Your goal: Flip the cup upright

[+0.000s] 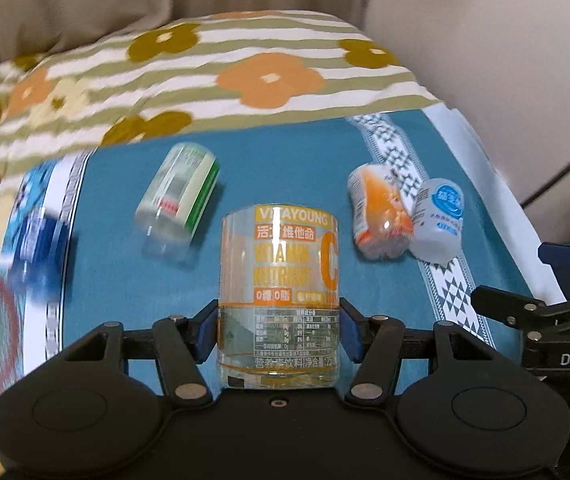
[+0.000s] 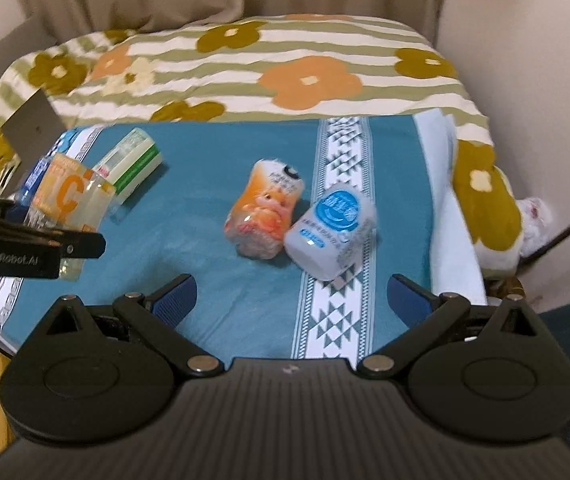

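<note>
Left gripper (image 1: 279, 334) clamps the clear cup (image 1: 280, 292) between both blue pads, text reading upright. Right gripper (image 2: 291, 300) spread wide, holding nothing; orange bottle (image 2: 265, 210) and blue-label bottle (image 2: 331, 230) lie touching just ahead on the teal cloth (image 2: 213, 216).

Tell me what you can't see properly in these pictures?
- Blue-labelled cup, left wrist view: motion-blurred, label unreadable.
- Clear orange-printed plastic cup held by the left gripper, right wrist view: bottom hidden behind that gripper's black body.
- Green-labelled clear cup, left wrist view: blurred, small print unreadable.
</note>
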`<move>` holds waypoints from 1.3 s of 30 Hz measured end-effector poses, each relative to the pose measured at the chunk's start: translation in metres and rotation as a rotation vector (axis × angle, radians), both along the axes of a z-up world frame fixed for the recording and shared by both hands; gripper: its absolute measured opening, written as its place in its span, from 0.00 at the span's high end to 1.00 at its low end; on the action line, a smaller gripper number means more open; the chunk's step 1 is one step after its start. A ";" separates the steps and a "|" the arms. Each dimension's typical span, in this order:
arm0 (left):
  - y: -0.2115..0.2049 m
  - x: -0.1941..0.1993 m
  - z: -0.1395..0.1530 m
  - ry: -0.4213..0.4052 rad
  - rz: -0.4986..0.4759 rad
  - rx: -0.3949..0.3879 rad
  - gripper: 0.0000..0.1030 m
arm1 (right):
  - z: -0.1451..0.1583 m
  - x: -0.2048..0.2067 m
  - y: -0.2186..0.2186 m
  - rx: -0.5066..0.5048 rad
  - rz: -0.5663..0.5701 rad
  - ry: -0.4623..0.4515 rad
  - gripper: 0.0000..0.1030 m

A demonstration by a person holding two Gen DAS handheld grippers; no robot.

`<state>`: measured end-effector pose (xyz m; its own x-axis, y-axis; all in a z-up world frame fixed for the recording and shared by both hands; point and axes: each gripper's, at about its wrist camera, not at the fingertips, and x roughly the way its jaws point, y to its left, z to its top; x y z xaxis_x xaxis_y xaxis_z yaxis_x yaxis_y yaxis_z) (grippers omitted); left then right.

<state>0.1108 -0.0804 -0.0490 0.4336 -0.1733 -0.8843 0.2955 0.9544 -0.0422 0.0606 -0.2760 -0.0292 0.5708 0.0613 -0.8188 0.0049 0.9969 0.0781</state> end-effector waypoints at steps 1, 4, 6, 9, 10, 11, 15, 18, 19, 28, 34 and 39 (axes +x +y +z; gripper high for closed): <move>0.003 -0.004 -0.004 0.009 0.022 -0.006 0.39 | -0.002 0.000 0.002 0.000 0.014 0.004 0.00; 0.011 -0.008 -0.017 0.040 0.072 -0.026 0.39 | -0.011 0.002 0.010 0.003 0.051 0.021 0.00; 0.013 -0.010 -0.028 0.053 0.093 -0.029 0.39 | -0.019 0.004 0.013 0.005 0.069 0.036 0.00; 0.016 -0.007 -0.043 0.074 0.106 -0.032 0.39 | -0.031 0.006 0.020 0.008 0.086 0.059 0.00; 0.016 -0.005 -0.048 0.084 0.108 -0.041 0.39 | -0.034 0.006 0.021 0.009 0.088 0.066 0.00; 0.016 -0.003 -0.053 0.095 0.109 -0.046 0.39 | -0.038 0.007 0.022 0.010 0.090 0.074 0.00; 0.009 0.005 -0.071 0.106 0.096 -0.005 0.38 | -0.053 0.008 0.026 0.009 0.079 0.099 0.00; 0.006 0.010 -0.080 0.120 0.100 -0.008 0.38 | -0.060 0.007 0.024 0.014 0.069 0.116 0.00; 0.005 0.011 -0.083 0.125 0.101 -0.006 0.38 | -0.062 0.007 0.023 0.014 0.068 0.121 0.00; -0.005 0.014 -0.087 0.109 0.078 0.041 0.14 | -0.068 0.008 0.018 0.015 0.050 0.138 0.00; -0.009 0.012 -0.086 0.095 0.061 0.057 0.12 | -0.067 0.012 0.015 0.019 0.040 0.136 0.00; -0.012 0.009 -0.082 0.096 0.052 0.054 0.12 | -0.067 0.014 0.013 0.018 0.036 0.138 0.00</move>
<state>0.1197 -0.0922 -0.1312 0.3536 -0.1040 -0.9296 0.2430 0.9699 -0.0160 0.0744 -0.2625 -0.0960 0.4504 0.0948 -0.8878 -0.0190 0.9951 0.0966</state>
